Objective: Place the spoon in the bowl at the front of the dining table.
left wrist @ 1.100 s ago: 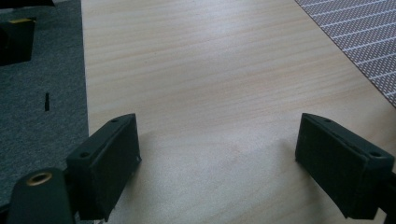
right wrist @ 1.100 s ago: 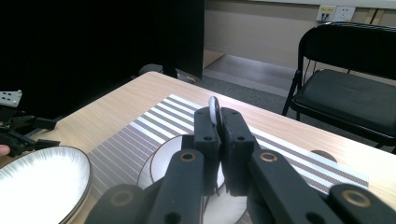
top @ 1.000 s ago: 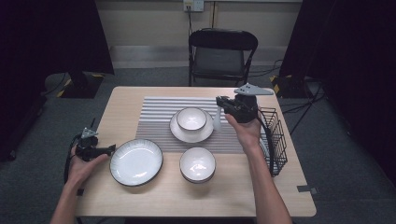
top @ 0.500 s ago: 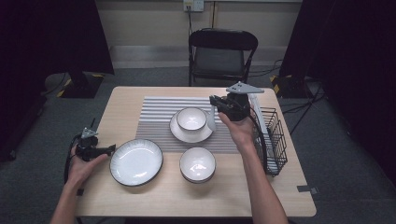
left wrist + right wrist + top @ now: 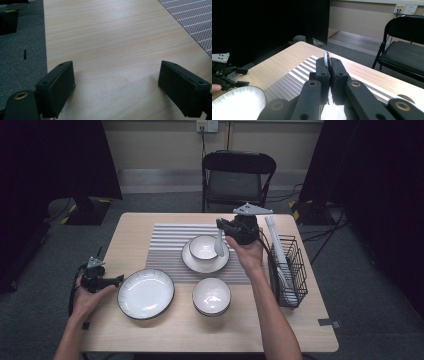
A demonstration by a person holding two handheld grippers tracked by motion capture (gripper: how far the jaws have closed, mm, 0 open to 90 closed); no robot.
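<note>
The person's right forearm reaches up from the near edge of the pale wooden bench (image 5: 150, 227), wrist bent slightly inward, and the right hand (image 5: 248, 251) holds the black right gripper with the grey three-cornered plate on top (image 5: 223, 227) over the far middle of the bench. Its two black jaws are pressed together on a thin white spoon (image 5: 219, 243), which hangs down from them. The left forearm lies along the bench's near left corner. The left hand (image 5: 89, 295) rests there gripping the black left gripper (image 5: 120, 280), whose jaws stand wide apart, low over bare wood.
</note>
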